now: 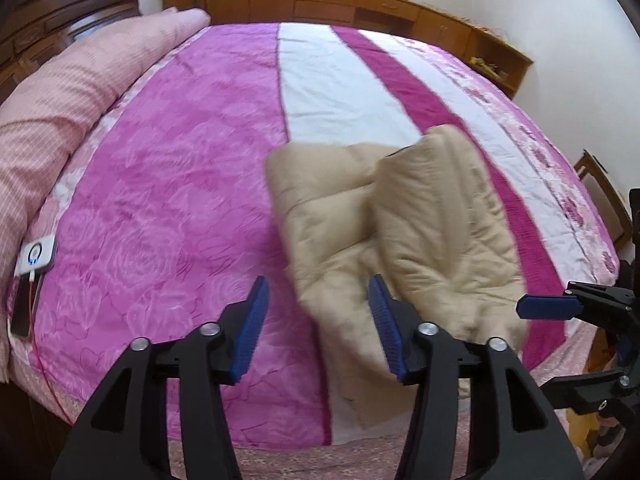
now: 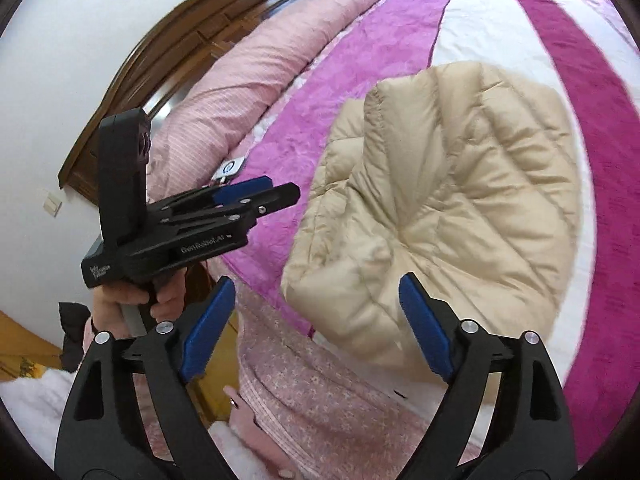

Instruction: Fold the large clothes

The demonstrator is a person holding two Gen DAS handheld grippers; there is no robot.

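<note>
A beige quilted puffer jacket lies bunched in a folded bundle on the bed near its front edge; it also shows in the right wrist view. My left gripper is open and empty, held just above the jacket's near left edge. It also shows from the side in the right wrist view. My right gripper is open and empty, hovering over the jacket's near corner. One of its blue fingers shows at the right of the left wrist view.
The bed has a pink, white and magenta striped cover. A rolled pink duvet lies along the left side by the wooden headboard. A white device with a phone lies at the left edge. Wooden cabinets stand behind.
</note>
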